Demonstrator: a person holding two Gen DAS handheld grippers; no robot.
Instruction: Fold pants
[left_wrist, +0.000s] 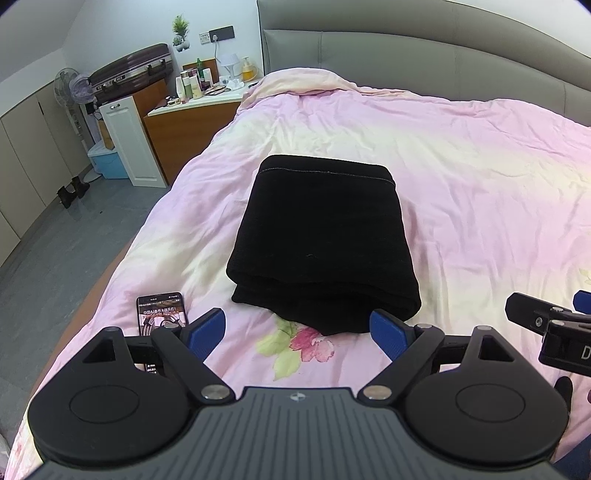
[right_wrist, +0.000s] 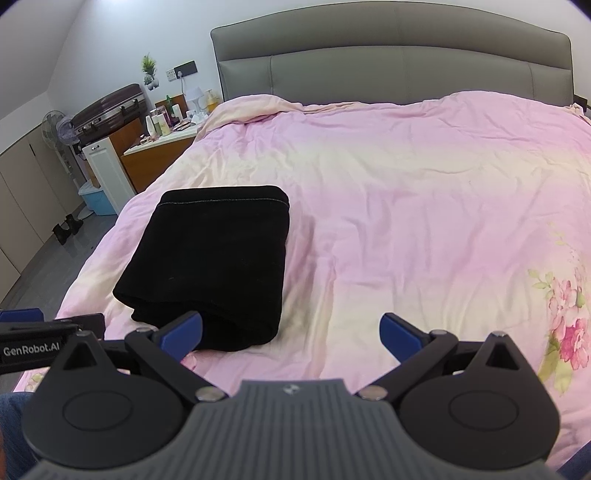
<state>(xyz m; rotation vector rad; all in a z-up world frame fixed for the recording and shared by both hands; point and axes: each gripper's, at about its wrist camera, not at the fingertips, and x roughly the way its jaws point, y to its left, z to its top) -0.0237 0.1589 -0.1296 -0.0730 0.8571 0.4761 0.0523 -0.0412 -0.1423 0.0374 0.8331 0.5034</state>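
The left tongs and right tongs share one build: blue pads on black linkage arms, silver pivot pins, round black discs, a ribbed grey body. White "GenRobot.AI" lettering marks one housing.

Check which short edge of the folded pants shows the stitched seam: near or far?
The far one. The pants show a pale stitch line along the edge toward the headboard; the near edge, by the open left gripper, shows only stacked fold layers.

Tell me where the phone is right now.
The phone lies on the pink duvet near the bed's left edge in the left wrist view, just left of the folded pants and partly behind the left claw.
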